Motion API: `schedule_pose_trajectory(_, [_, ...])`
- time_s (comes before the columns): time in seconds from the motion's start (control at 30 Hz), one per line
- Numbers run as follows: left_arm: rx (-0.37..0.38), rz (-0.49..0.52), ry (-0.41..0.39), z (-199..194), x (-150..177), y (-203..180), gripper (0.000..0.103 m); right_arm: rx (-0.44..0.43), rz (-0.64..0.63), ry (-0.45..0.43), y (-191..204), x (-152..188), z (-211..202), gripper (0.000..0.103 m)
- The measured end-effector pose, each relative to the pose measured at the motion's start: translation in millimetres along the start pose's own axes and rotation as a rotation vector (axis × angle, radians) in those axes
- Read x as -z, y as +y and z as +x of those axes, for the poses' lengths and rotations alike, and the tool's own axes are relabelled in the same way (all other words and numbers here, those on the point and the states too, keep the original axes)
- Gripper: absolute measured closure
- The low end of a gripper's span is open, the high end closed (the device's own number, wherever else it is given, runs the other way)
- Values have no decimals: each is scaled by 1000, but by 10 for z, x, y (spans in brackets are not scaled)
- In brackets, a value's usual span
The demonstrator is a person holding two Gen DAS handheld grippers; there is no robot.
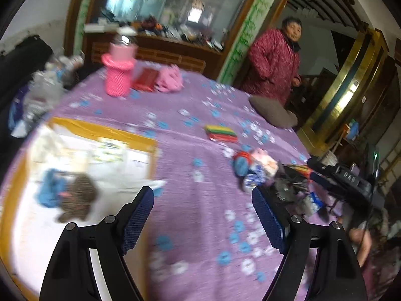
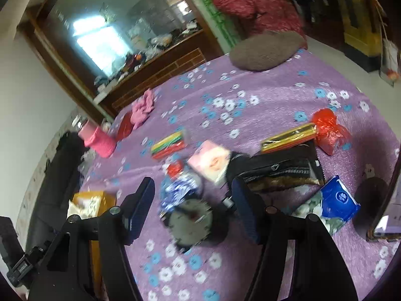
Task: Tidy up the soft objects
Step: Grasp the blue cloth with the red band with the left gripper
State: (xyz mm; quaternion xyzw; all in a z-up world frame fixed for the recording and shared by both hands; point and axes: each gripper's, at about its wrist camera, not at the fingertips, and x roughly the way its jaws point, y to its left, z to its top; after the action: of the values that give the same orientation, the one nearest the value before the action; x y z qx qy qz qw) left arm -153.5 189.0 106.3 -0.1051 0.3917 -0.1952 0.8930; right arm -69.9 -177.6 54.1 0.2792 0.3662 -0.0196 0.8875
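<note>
Your right gripper [image 2: 193, 215] hangs open and empty right over the heap of soft objects [image 2: 200, 173] on the bed [image 2: 275, 95]; your left gripper [image 1: 203, 215], also open and empty, sees that heap off to its right, so the right is nearer.

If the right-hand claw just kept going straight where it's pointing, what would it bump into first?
Probably the round grey clock-like thing lying on the purple bedspread, between the right gripper's open jaws. The picture is blurred, so depth is uncertain.
</note>
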Motion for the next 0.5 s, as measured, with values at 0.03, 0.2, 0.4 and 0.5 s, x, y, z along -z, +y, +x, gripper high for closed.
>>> schedule_pose_trajectory(0.03, [10,-7,17,111,-74,-48,22,-4,7,-18,-34,-1,8,40])
schedule_pose_trajectory(0.2, [27,7,106,846,-473,-406,23,-38,32,-114,-243,-3,-109,40])
schedule_pose_trajectory(0.4, [31,66,224,1854,-758,-793,34,-26,50,-186,-429,-40,-240,40])
schedule_pose_trajectory(0.5, [30,105,257,2246,-851,-910,55,-17,35,-195,-398,-44,-251,40])
